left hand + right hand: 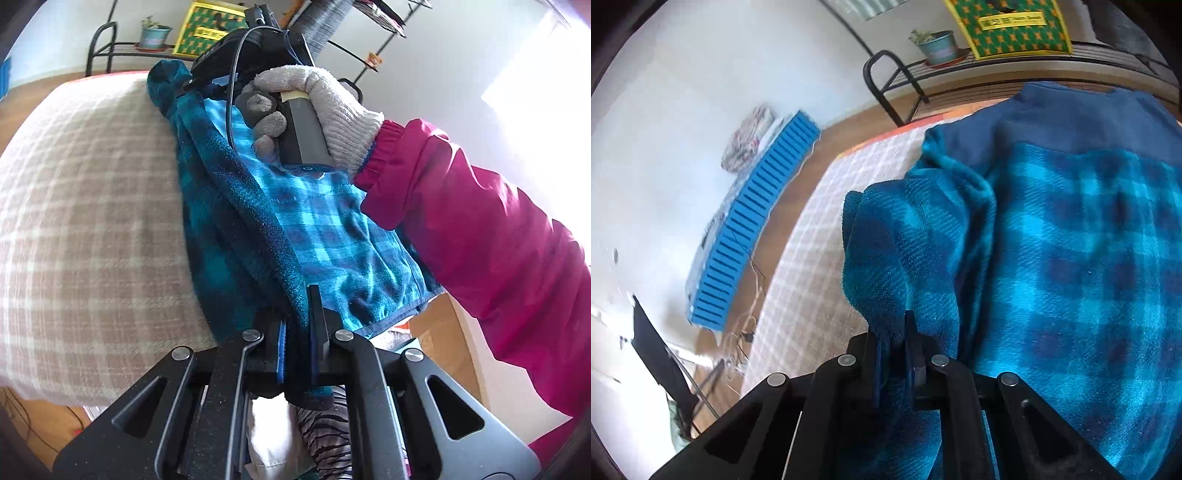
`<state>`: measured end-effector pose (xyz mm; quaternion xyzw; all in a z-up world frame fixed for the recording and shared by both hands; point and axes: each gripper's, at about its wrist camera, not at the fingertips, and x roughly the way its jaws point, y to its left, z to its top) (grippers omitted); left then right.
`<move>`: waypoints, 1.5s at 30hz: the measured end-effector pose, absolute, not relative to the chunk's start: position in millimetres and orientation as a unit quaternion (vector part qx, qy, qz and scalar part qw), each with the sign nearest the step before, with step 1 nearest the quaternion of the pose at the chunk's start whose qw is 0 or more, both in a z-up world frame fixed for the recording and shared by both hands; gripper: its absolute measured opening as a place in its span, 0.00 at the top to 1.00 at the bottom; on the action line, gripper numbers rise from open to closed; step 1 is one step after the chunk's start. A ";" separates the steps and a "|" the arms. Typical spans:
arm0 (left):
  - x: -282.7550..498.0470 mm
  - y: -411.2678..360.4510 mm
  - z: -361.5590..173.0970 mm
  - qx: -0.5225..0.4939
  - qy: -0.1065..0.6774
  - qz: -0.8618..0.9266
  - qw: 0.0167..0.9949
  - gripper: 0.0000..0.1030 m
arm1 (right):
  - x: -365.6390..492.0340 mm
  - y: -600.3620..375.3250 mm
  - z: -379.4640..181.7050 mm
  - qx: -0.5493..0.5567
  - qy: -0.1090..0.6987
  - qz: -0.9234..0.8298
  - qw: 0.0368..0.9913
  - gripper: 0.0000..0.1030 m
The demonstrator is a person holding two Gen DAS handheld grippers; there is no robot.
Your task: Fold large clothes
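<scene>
My left claw [297, 332] is clamped on a thick fold of the teal plaid fleece garment [266, 206] — the cloth bunches between the two pads and runs straight ahead of the claw. My right claw [895, 354] is pinched on another bunched edge of the same garment [1052, 258], a rolled lip of fleece rising just ahead of its pads.

The garment lies across a surface covered in beige checked cloth [85, 206]; whether that is a bed or a counter I cannot tell. Left of the left claw this cloth is bare and wide, good open room. Left of the right claw the checked cloth [820, 236] is a narrower strip that ends at an edge, with wooden floor [798, 184] beyond it and a blue slatted crate [753, 229] against the white wall.

Only the left view shows my other hand: a gloved hand [314, 107] in a magenta sleeve [480, 229], wrapped around the right tool's handle ahead and to the right of the left claw, above the paler plaid face of the garment. It also shows the garment's hemmed edge [395, 317] hanging off just right of the claw.

Only the right view shows the garment's dark navy yoke [1071, 118], far ahead of the claw.

Both views catch a black metal rack [897, 85] with a potted plant [936, 46] and a yellow-green box [1008, 26] — well beyond the garment.
</scene>
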<state>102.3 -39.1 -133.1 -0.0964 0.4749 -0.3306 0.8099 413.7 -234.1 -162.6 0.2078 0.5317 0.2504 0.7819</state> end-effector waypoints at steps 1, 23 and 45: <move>102.1 -45.8 -132.7 -0.088 0.475 -0.336 0.809 0.94 | 409.9 -249.2 -164.2 0.226 0.525 0.247 0.783 0.93; 93.3 -101.1 -152.5 -0.028 0.505 -0.390 0.769 0.67 | 385.8 -378.9 -174.2 0.224 0.533 0.164 0.800 0.55; 101.8 -87.5 -186.4 -0.163 0.529 -0.418 0.721 0.62 | 312.0 -412.9 -48.4 0.167 0.493 0.199 0.830 0.47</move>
